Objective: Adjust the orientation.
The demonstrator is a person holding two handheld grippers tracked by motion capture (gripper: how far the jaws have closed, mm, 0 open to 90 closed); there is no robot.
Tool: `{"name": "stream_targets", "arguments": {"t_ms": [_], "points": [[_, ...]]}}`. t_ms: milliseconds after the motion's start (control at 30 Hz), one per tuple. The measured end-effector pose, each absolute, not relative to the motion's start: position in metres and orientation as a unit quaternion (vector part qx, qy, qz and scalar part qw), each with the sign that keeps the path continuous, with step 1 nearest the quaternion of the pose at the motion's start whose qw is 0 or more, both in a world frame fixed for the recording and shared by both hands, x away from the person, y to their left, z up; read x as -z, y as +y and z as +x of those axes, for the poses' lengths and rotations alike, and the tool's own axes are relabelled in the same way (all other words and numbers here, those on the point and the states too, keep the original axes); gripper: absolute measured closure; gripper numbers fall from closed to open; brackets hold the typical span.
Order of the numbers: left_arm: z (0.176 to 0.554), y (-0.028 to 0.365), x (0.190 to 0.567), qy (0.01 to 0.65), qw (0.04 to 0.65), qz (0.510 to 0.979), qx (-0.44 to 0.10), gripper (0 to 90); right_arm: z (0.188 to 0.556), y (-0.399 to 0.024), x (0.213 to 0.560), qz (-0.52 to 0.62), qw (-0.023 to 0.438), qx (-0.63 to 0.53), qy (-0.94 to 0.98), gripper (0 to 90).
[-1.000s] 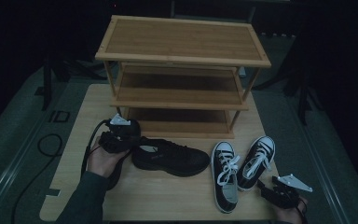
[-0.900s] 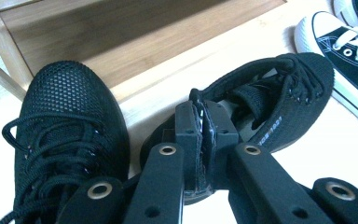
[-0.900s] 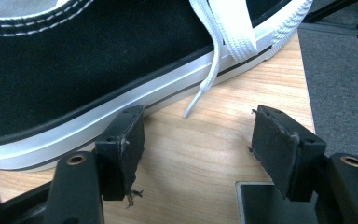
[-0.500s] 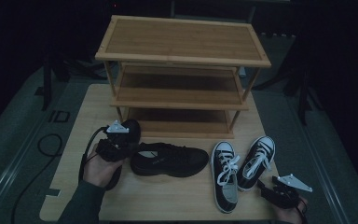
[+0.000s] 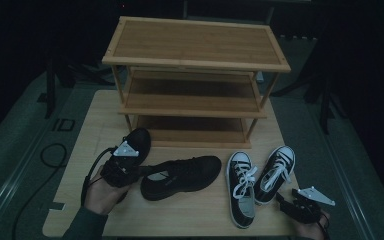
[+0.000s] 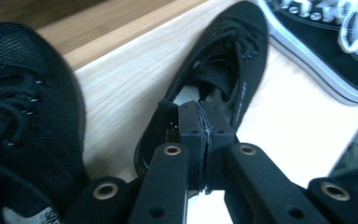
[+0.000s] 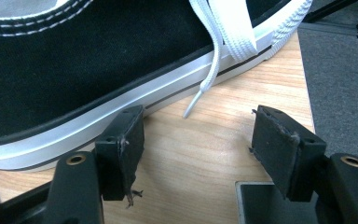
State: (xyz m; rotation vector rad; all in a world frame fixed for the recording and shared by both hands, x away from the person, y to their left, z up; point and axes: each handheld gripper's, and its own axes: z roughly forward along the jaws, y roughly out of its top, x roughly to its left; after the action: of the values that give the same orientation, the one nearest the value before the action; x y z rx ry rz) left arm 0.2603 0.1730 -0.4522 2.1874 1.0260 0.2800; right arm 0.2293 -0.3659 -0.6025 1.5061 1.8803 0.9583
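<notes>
Presently the left tool (image 5: 136,169) is clamped on the heel collar of a black mesh shoe (image 5: 182,176) lying at lower centre of the high view, with its mate (image 5: 136,142) just beside the tool. The right tool (image 7: 200,149) stands open at lower right, one pad against the sole of a black-and-white sneaker (image 5: 241,192). Risk: the thin pinch on soft collar fabric may slip, dropping the shoe short of the shoe rack (image 5: 195,65).

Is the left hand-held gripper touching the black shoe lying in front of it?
Touching. In the left gripper view the left hand-held gripper has its jaws pinched shut on the heel collar of the black shoe, with the fabric caught between the pads.
</notes>
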Motion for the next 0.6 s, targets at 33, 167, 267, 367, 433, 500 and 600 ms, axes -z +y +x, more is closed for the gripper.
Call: {"name": "stream_targets", "arguments": {"t_ms": [33, 167, 267, 367, 433, 500, 600], "points": [[0.26, 0.173, 0.452, 0.396, 0.347, 0.843, -0.108, 85.0, 0.229, -0.366, 0.603, 0.559, 0.271, -0.356, 0.698, 33.7], [0.263, 0.174, 0.45, 0.4, 0.35, 0.839, -0.117, 80.0, 0.229, -0.366, 0.603, 0.56, 0.271, -0.356, 0.698, 33.7], [0.269, 0.166, 0.444, 0.388, 0.347, 0.842, -0.139, 66.5, 0.229, -0.366, 0.602, 0.56, 0.271, -0.356, 0.698, 33.7], [0.283, 0.157, 0.446, 0.387, 0.335, 0.847, -0.145, 59.5, 0.23, -0.366, 0.603, 0.557, 0.273, -0.356, 0.699, 33.7], [0.287, 0.155, 0.447, 0.383, 0.33, 0.852, -0.14, 58.8, 0.229, -0.366, 0.603, 0.558, 0.272, -0.356, 0.698, 33.6], [0.294, 0.15, 0.451, 0.375, 0.323, 0.858, -0.135, 58.0, 0.229, -0.366, 0.603, 0.559, 0.271, -0.356, 0.698, 33.6], [0.305, 0.142, 0.457, 0.362, 0.311, 0.871, -0.115, 58.0, 0.229, -0.366, 0.603, 0.559, 0.271, -0.356, 0.698, 33.6]]}}
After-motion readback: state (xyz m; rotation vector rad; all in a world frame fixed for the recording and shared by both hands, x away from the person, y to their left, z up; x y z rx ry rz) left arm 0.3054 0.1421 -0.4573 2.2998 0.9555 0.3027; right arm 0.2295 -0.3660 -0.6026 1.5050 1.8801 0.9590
